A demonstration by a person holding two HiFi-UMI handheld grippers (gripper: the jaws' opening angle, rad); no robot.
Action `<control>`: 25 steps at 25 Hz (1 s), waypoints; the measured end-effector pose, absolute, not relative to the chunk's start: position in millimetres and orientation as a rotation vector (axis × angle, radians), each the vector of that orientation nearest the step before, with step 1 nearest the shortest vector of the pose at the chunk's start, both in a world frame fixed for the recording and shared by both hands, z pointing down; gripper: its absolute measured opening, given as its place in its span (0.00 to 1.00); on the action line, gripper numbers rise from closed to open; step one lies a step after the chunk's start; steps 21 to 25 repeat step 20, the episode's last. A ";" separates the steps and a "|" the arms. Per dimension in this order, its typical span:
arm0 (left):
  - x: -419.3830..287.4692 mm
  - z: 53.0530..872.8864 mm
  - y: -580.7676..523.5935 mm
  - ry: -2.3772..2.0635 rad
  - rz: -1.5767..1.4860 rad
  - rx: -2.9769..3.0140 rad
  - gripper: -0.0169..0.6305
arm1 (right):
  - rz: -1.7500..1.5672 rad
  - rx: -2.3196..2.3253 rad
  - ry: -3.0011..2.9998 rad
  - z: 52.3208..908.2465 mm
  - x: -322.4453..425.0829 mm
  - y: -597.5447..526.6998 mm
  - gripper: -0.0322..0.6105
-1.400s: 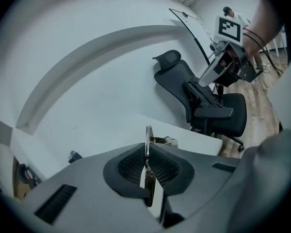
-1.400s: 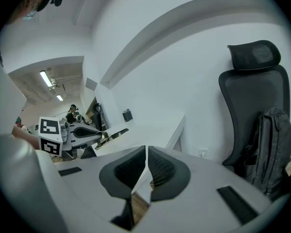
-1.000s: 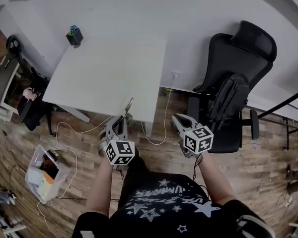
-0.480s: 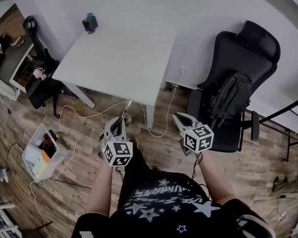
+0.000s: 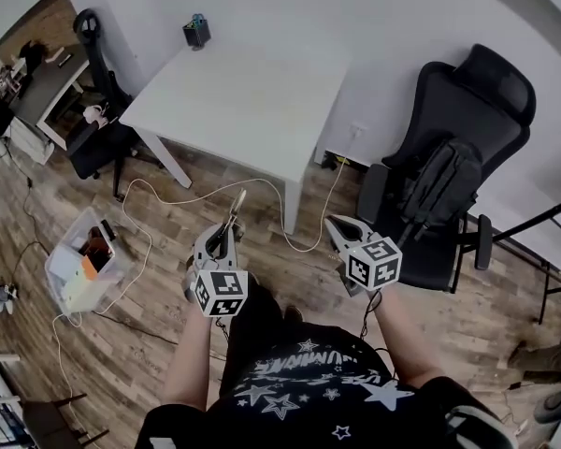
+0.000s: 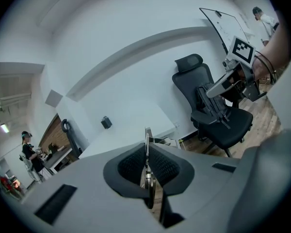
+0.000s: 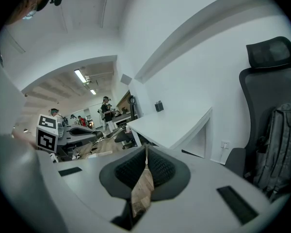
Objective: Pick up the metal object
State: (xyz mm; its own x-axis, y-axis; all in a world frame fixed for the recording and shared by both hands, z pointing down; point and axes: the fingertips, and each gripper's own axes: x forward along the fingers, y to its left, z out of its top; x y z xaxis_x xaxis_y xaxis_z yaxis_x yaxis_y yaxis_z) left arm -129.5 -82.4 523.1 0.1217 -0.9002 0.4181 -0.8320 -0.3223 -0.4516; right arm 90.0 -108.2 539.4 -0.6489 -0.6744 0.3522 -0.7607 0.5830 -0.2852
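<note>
So the metal object (image 5: 237, 204) is already off the table (image 5: 252, 92). It's a thin flat strip pinched at its lower end in the left gripper (image 5: 228, 232), and the free end pokes out toward 12 o'clock over the wood floor. In the left gripper view the jaws are squeezed nearly all the way together, with the strip edge-on between the pads. The right gripper (image 5: 335, 223) is closed too but has nothing in it; you just see floor through the slit. It sits at about 3 o'clock from the left one, well apart.

My take on doing this bit well: the pickup looks basically done, so it's all about not losing it. A skinny strip held by one end probably wants to pivot, so keep the squeeze constant, move slowly with no wrist flicks, and keep the long end pointed away from the body. Leave the right gripper parked where it is unless the strip starts to droop.

Compared with a second ago, the table edge was right by the strip's tip; now it's well clear at 12 o'clock, with a loop of cable (image 5: 187, 195) on the floor between. The plastic bin (image 5: 79, 265) at 9 o'clock has slid up in view. The grip itself looks unchanged.
</note>
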 end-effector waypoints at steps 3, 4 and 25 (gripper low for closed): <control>-137.3 522.5 -68.5 1.772 -0.972 -2.269 0.08 | 0.615 1.187 -2.608 540.8 83.3 -96.6 0.13; -139.9 523.1 -64.4 1.775 -0.972 -2.272 0.08 | 0.616 1.188 -2.607 541.1 81.2 -93.6 0.13; -171.9 508.6 4.1 1.767 -0.890 -2.319 0.08 | 0.612 1.245 -2.581 533.1 47.1 -19.0 0.13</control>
